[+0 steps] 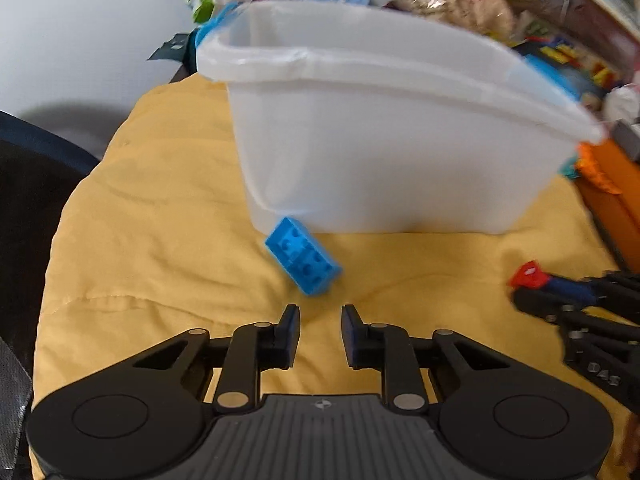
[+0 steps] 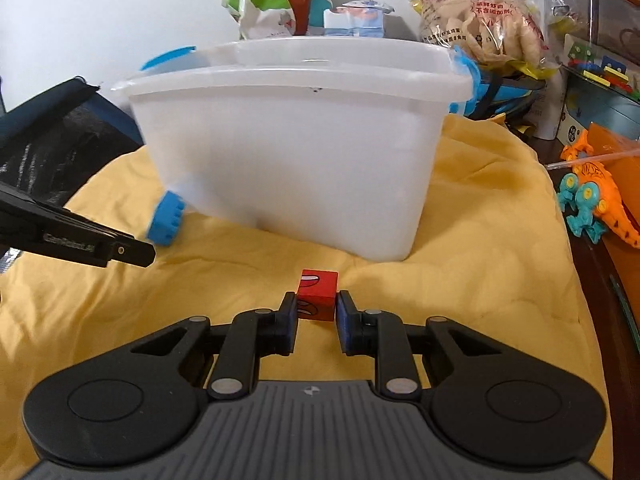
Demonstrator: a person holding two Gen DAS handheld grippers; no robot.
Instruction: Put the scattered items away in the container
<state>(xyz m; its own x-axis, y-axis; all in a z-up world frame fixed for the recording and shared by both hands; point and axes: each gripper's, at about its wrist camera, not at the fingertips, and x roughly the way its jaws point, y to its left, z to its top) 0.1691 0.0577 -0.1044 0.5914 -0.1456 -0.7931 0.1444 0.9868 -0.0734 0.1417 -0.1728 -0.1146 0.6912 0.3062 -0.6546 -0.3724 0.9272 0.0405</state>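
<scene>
Bright even light; left wrist view motion-blurred, both bowed at edges

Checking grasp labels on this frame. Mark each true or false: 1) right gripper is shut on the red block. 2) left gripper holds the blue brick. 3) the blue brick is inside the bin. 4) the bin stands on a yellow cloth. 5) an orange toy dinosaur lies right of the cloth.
1) True: the right gripper has its pads against the red block.
2) False: the left gripper holds nothing; the blue brick lies ahead of its fingertips.
3) False: it sits on the cloth at the foot of the bin.
4) True: yellow cloth.
5) True: dinosaur.
</scene>
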